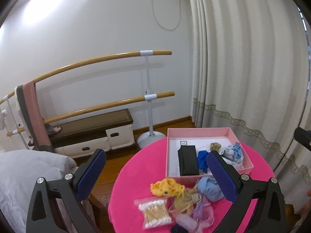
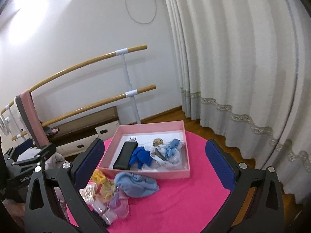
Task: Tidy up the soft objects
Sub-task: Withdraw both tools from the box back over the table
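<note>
**Both jaws empty, pile waiting**

Table (image 2: pixel 184 200) below me. Box (image 2: pixel 147 174) ahead of both jaws, some cloths already inside. Blue cloth (image 2: pixel 136 184) lies btwn my right gripper (image 2: pixel 159 167) jaws; yellow knit (image 1: pixel 167 187) btwn my left gripper (image 1: pixel 157 174) jaws. Both wide apart, holding nothing. Risk: tangled scarves (image 1: pixel 196 205) drag along w/ any grab.

Both tools (image 1: pixel 155 171) (image 2: pixel 155 167) wide apart, empty.

**Readable text: one partial brand**

In my right wrist view, "GenRob…" in white, cut off by my right gripper's finger, on the left gripper (image 2: pixel 29 149) body at far left. Small square label (image 2: pixel 133 138) in pink box (image 2: pixel 147 125): too small to read.
</note>
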